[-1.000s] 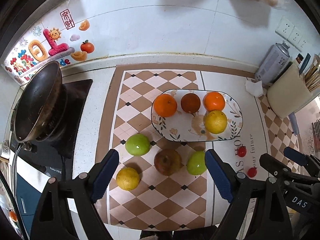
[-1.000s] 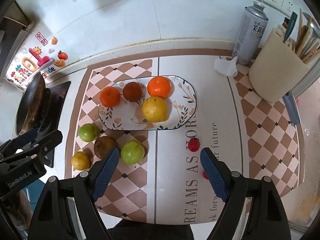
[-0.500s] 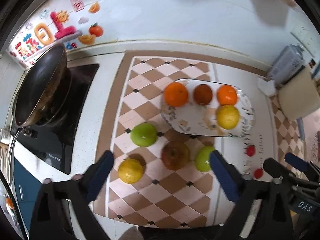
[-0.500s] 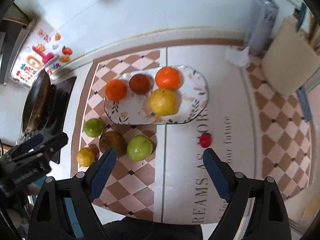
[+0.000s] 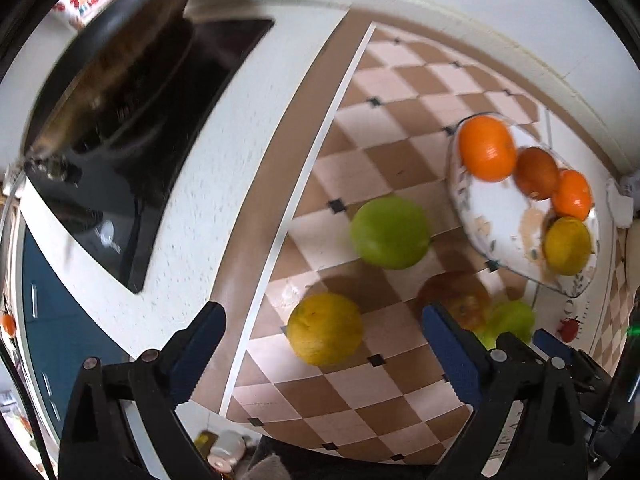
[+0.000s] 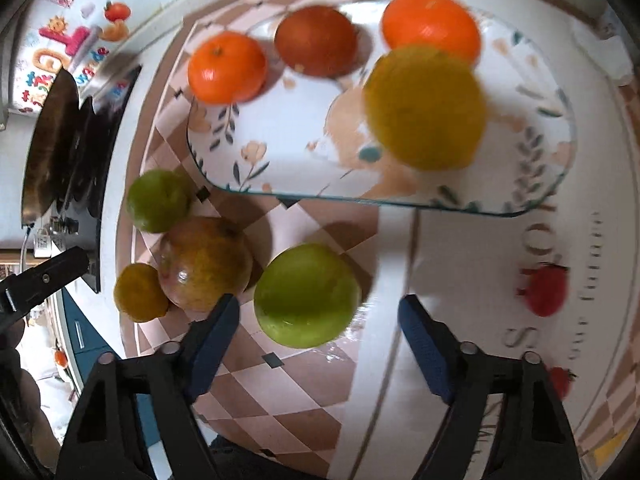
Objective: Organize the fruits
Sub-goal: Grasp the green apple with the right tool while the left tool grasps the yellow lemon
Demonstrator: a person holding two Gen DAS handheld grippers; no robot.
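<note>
My left gripper (image 5: pixel 323 314) points straight down, open wide, with a yellow fruit (image 5: pixel 325 329) on the checkered mat between its fingers and untouched. My right gripper (image 6: pixel 318 302) hangs low over a green fruit (image 6: pixel 306 294). Its jaws are closing, with gaps still on both sides of the fruit. A brownish apple (image 6: pixel 205 262), a second green fruit (image 6: pixel 158 200) and the yellow fruit (image 6: pixel 140 292) lie left of it. The floral plate (image 6: pixel 400 204) behind holds two oranges (image 6: pixel 226 67), a dark red-brown fruit (image 6: pixel 316 40) and a large yellow fruit (image 6: pixel 426 106).
A dark pan (image 5: pixel 108 64) sits on the black hob (image 5: pixel 132 184) left of the mat. Small red cherry tomatoes (image 6: pixel 544 290) lie on the white lettered mat at the right. The counter's front edge runs just below both grippers.
Both grippers dropped close to the mat. The left one opened wider and shifted left over the yellow fruit. The right one came down over the green fruit and its jaws narrowed.
</note>
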